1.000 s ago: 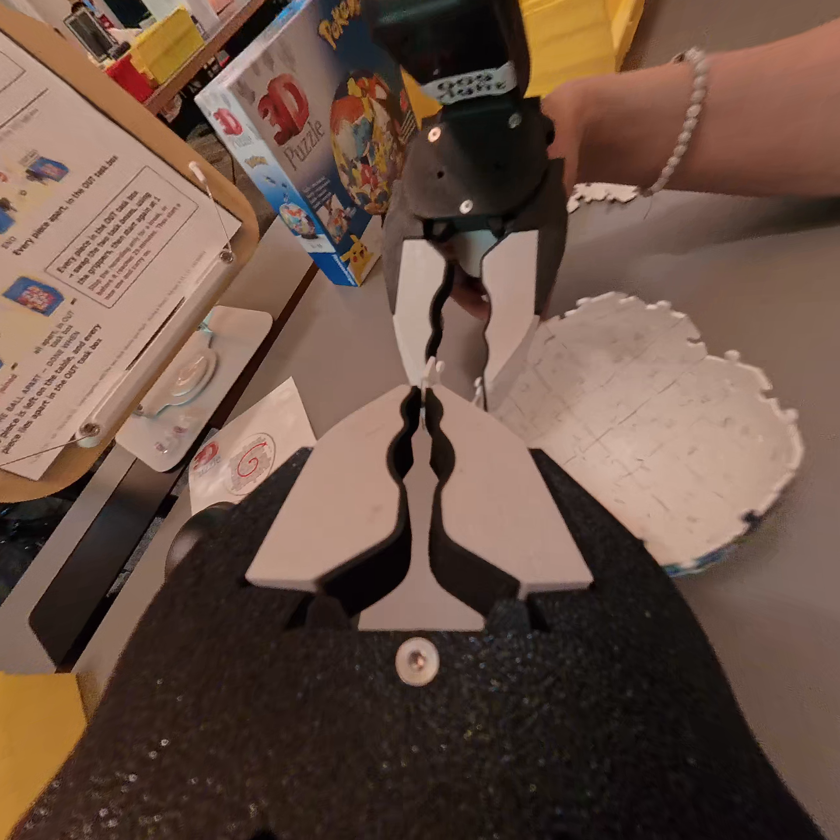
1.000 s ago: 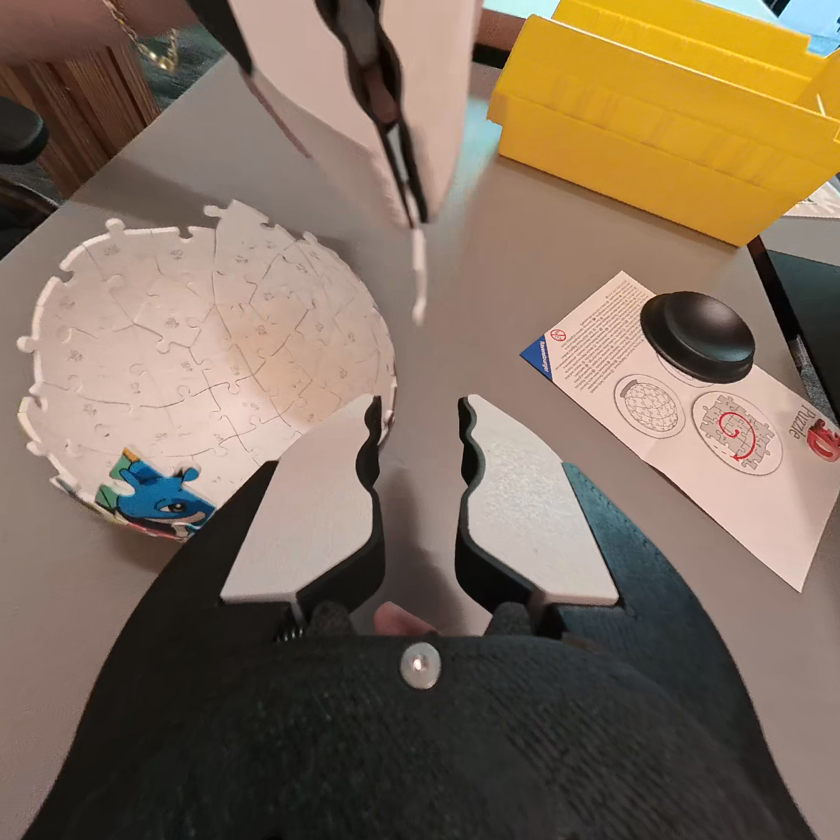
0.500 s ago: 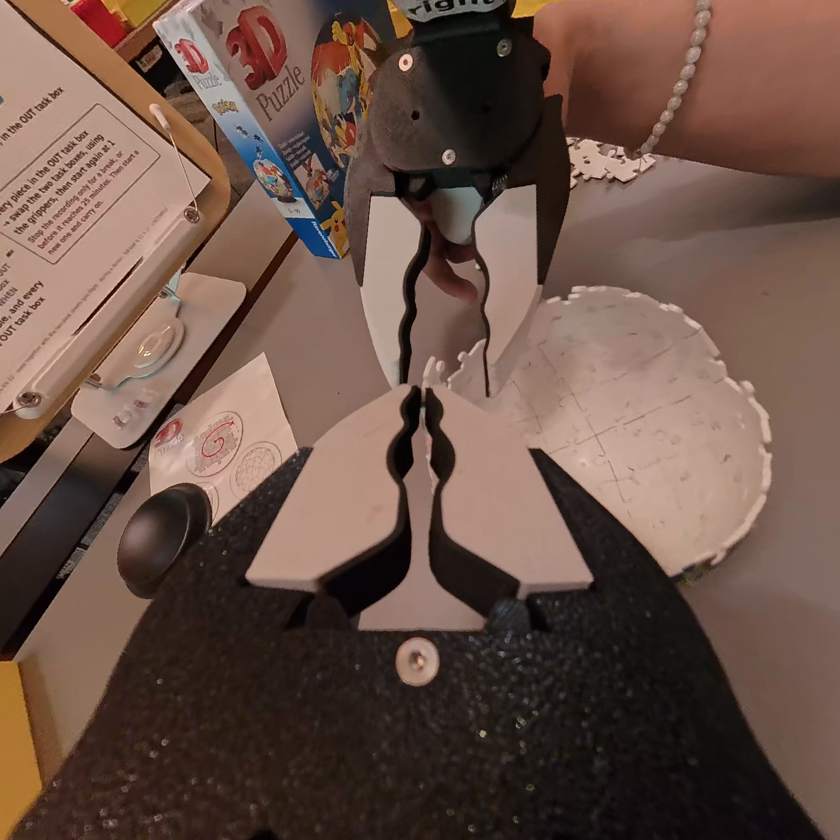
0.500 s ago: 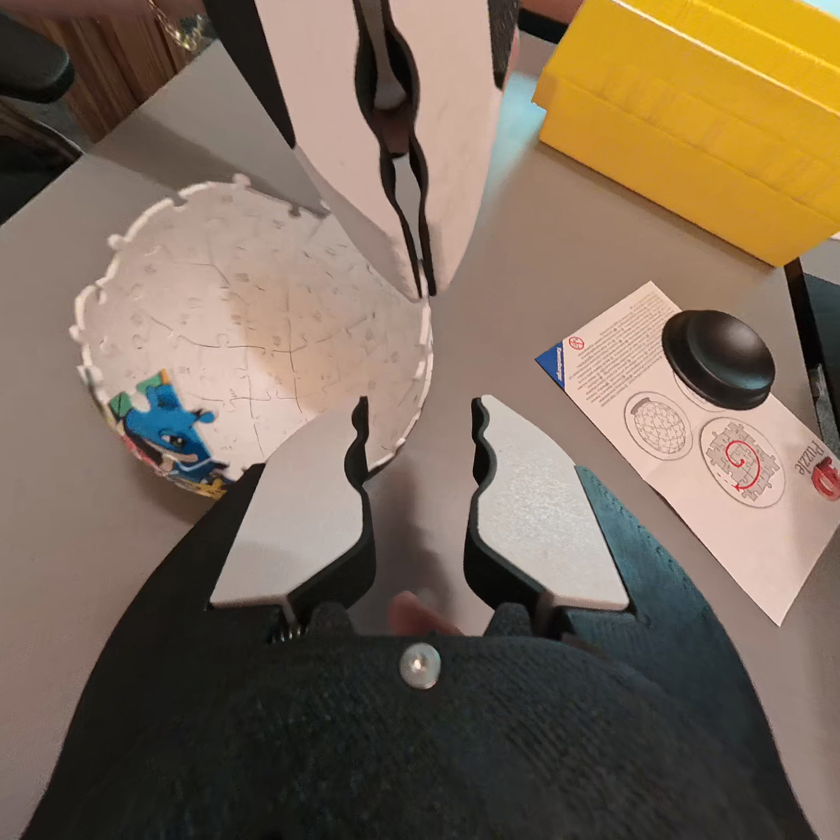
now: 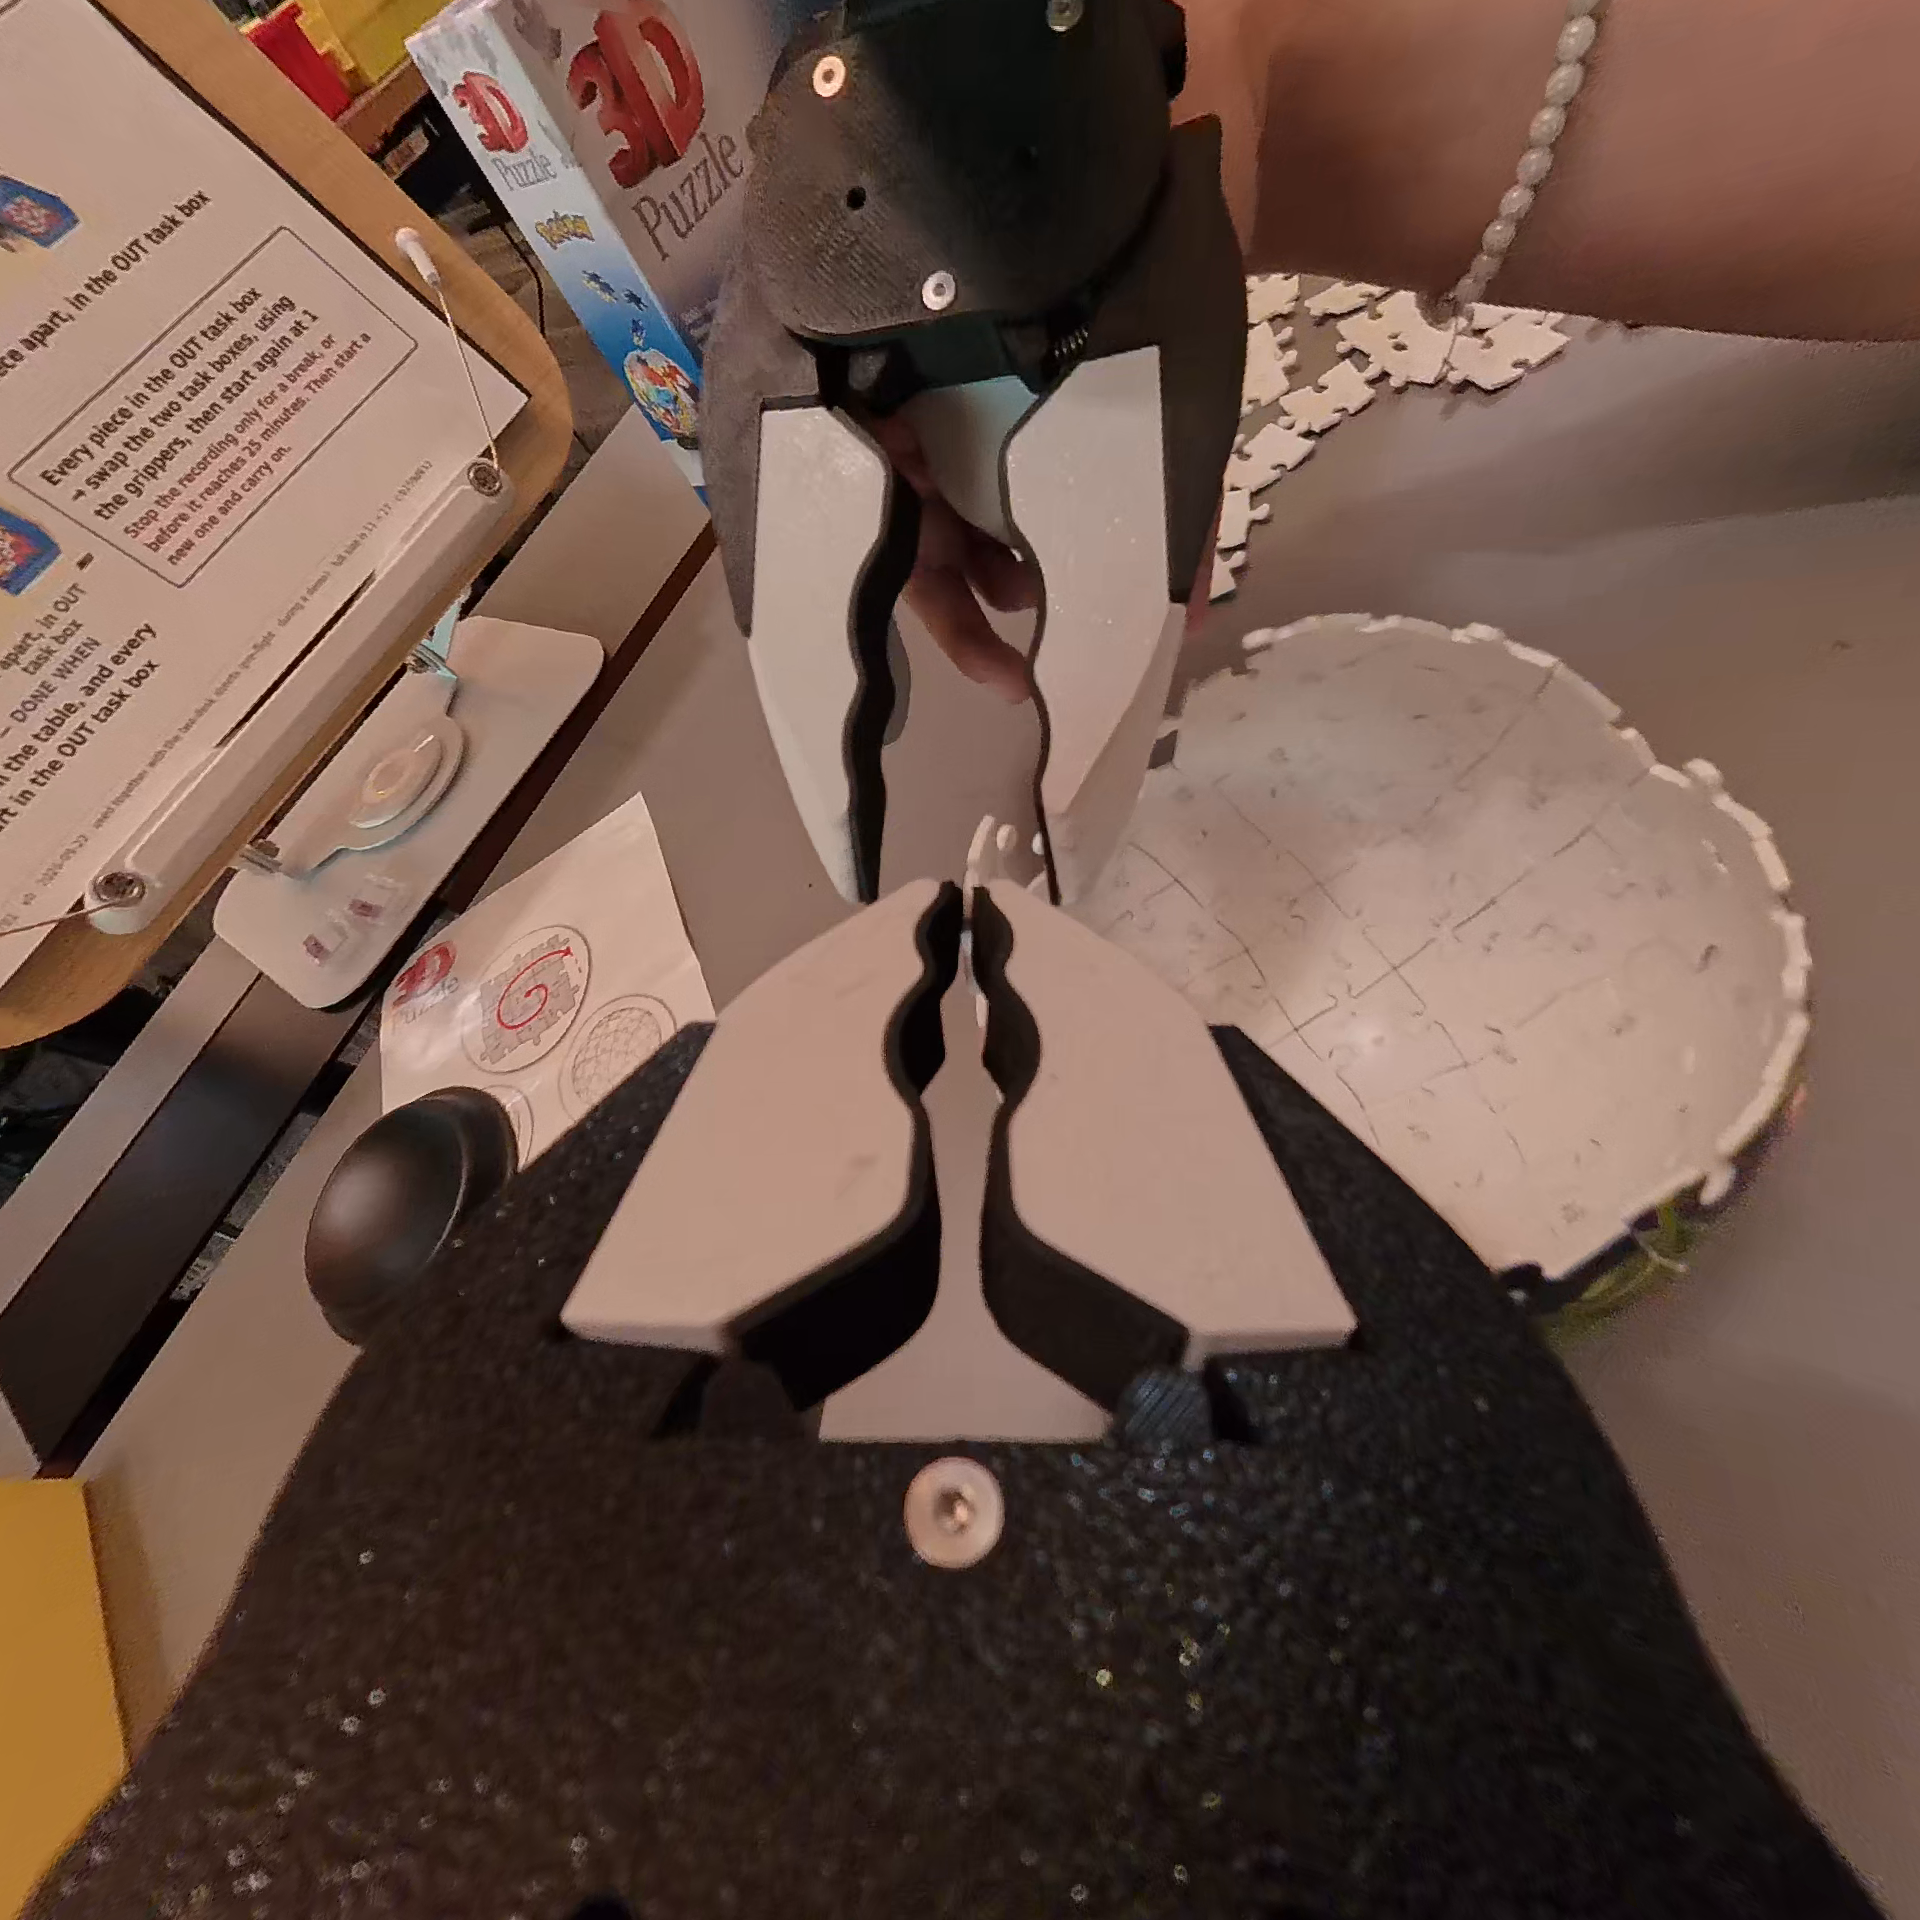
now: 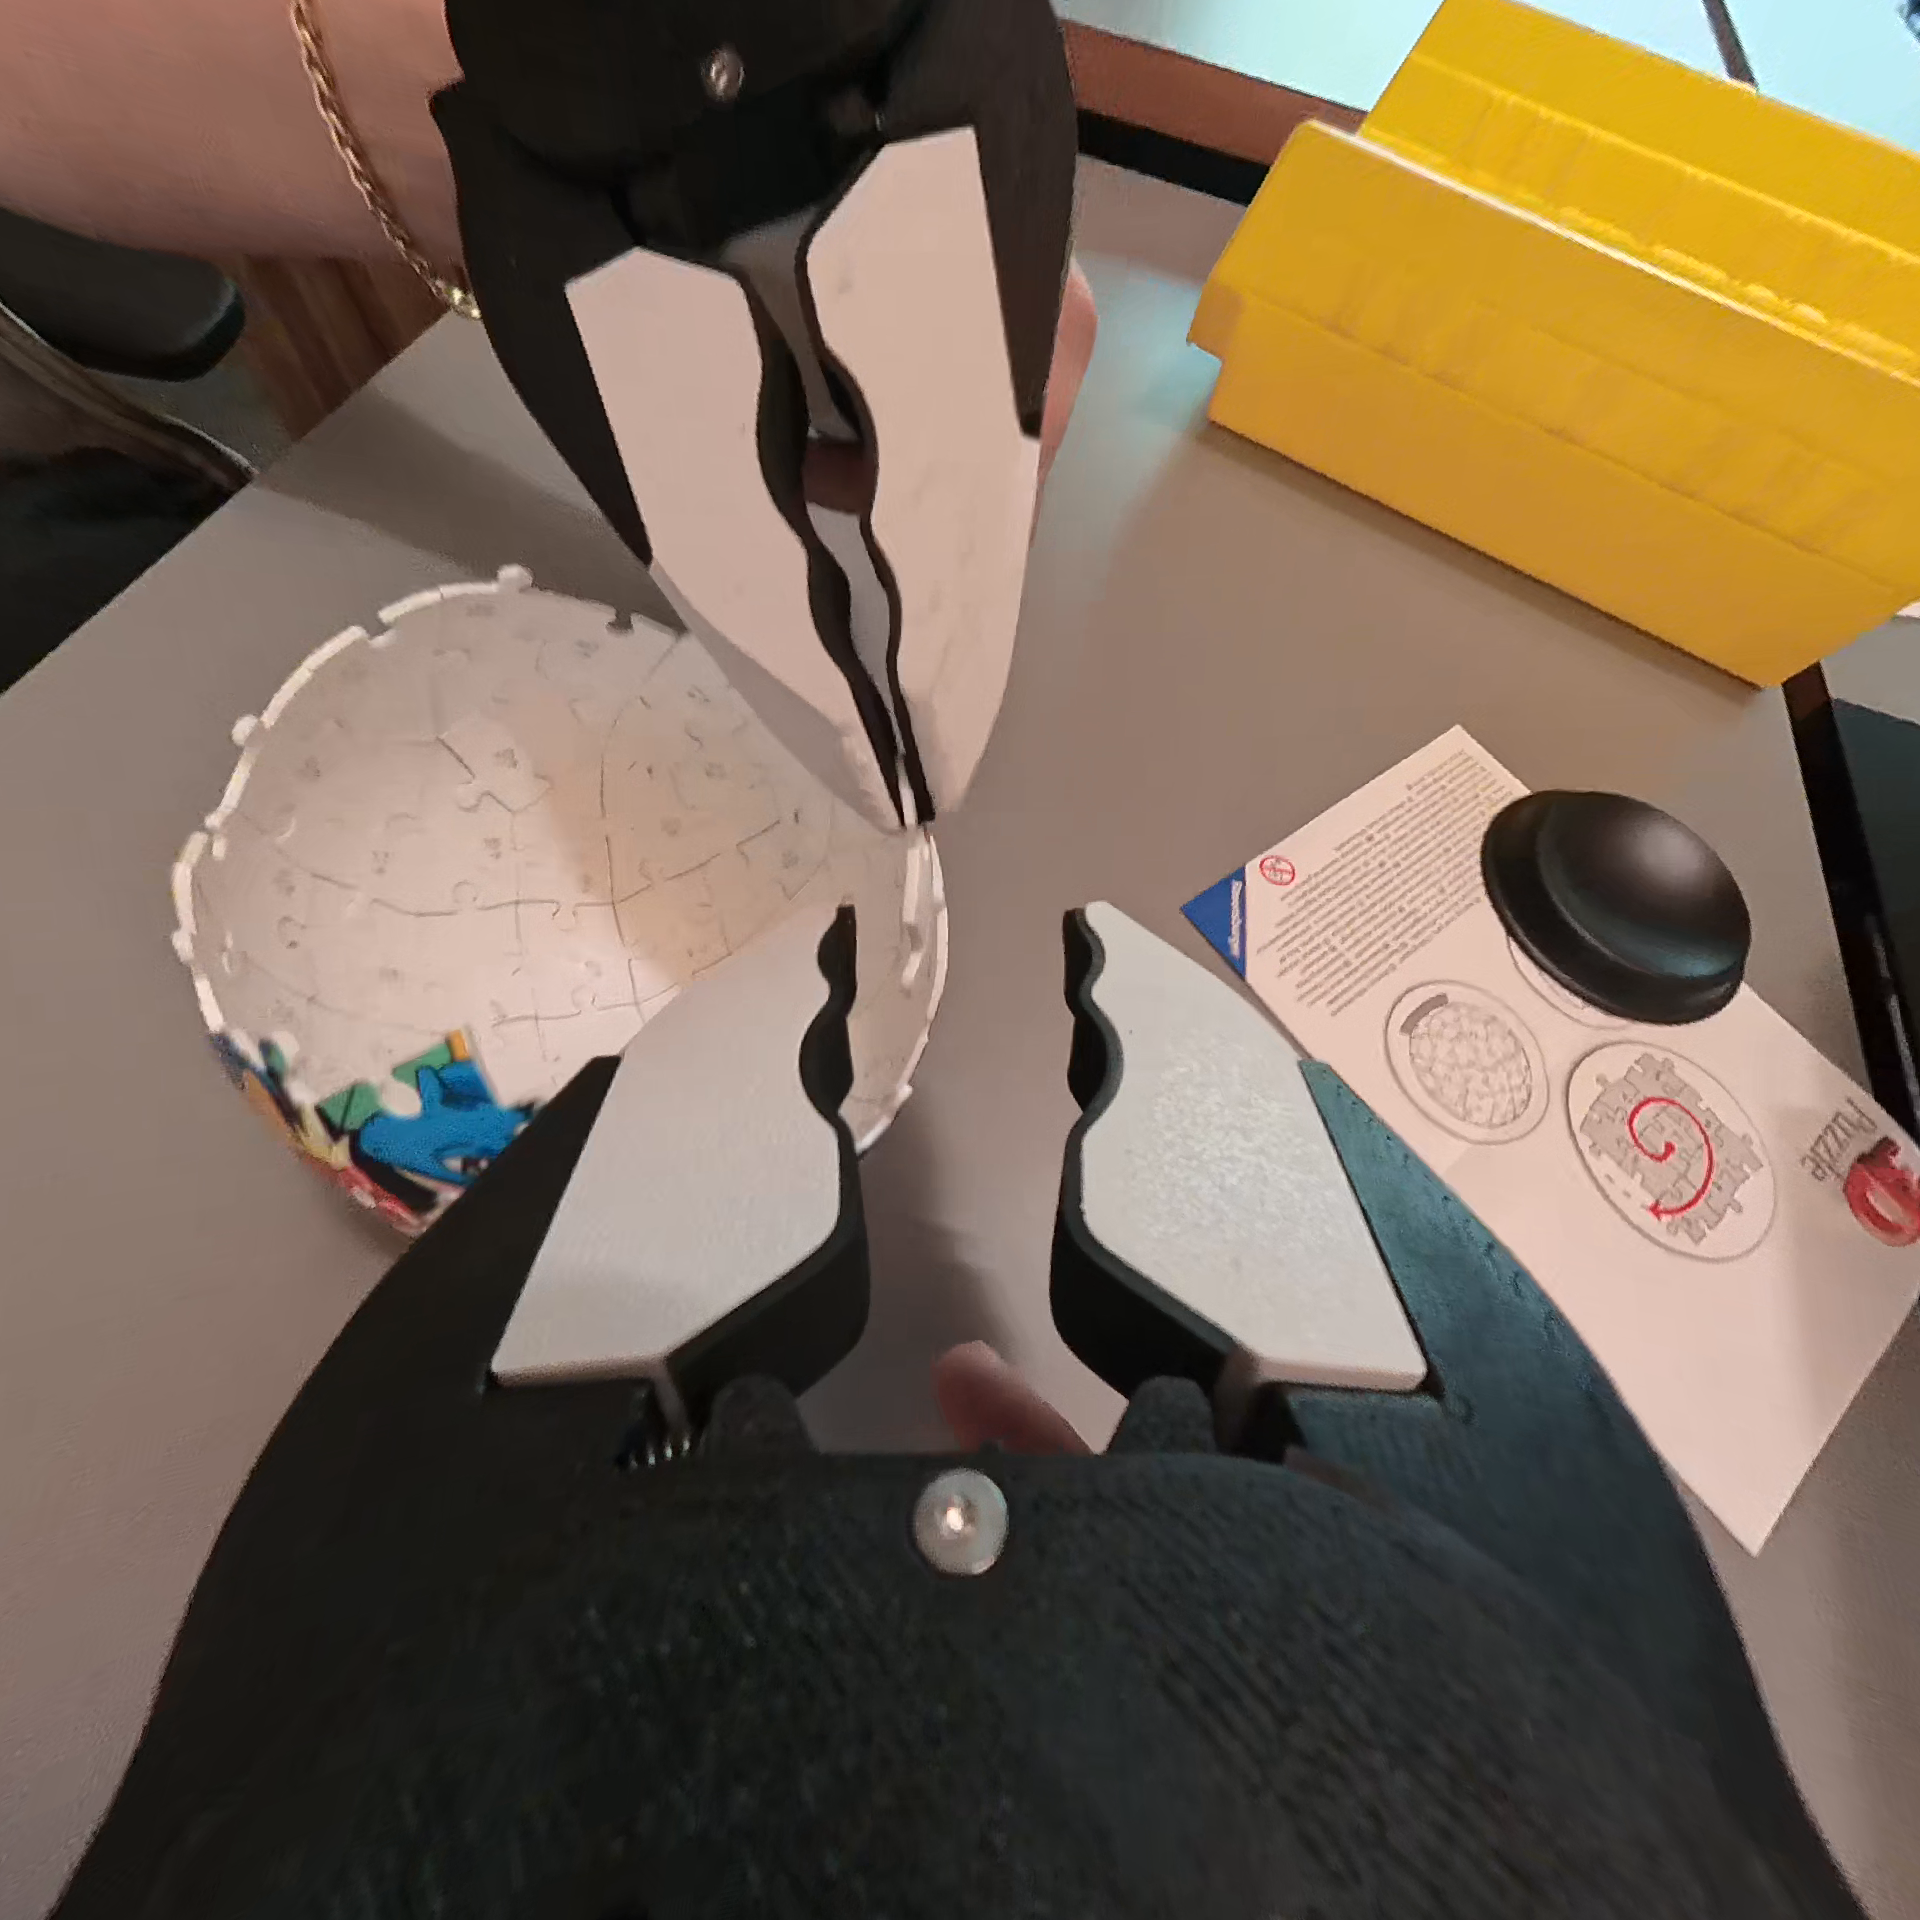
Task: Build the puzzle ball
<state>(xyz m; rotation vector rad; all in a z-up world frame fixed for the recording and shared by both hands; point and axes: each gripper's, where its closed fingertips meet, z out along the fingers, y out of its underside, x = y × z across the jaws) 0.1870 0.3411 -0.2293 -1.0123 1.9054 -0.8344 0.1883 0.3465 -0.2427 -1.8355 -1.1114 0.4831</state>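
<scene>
Since a second ago the half-built puzzle ball (image 6: 540, 883) has slid in closer under both tools, and the left gripper (image 6: 902, 805) has come down until its tips sit right at the shell's rim instead of hanging above bare table. Left wrist view first: the left gripper (image 5: 961, 914) is clenched on a white puzzle piece (image 5: 982, 868) that pokes up thin and edge-on from between its tips, and directly ahead the right gripper (image 5: 956, 883) points down at it, fingers spread, tips almost meeting the piece. Off to the right of the claw lies the white bowl of the puzzle ball (image 5: 1455, 966), open side up, with loose puzzle pieces (image 5: 1392, 343) scattered well beyond it. To the left of the claw sit a black stand (image 5: 400, 1200) on an instruction leaflet (image 5: 540, 987), farther out a clipboard with a printed sheet (image 5: 208, 447) and the puzzle box (image 5: 623, 208). Now the right wrist view: the right gripper (image 6: 961, 920) is released, jaws wide with grey table (image 6: 1091, 675) between them, its left finger (image 6: 717, 1122) overlapping the ball's near rim. Straight ahead the left gripper presses its piece against that rim. Right of the claw are the leaflet (image 6: 1558, 1143) and black stand (image 6: 1616, 914), with yellow bins (image 6: 1558, 343) beyond.
</scene>
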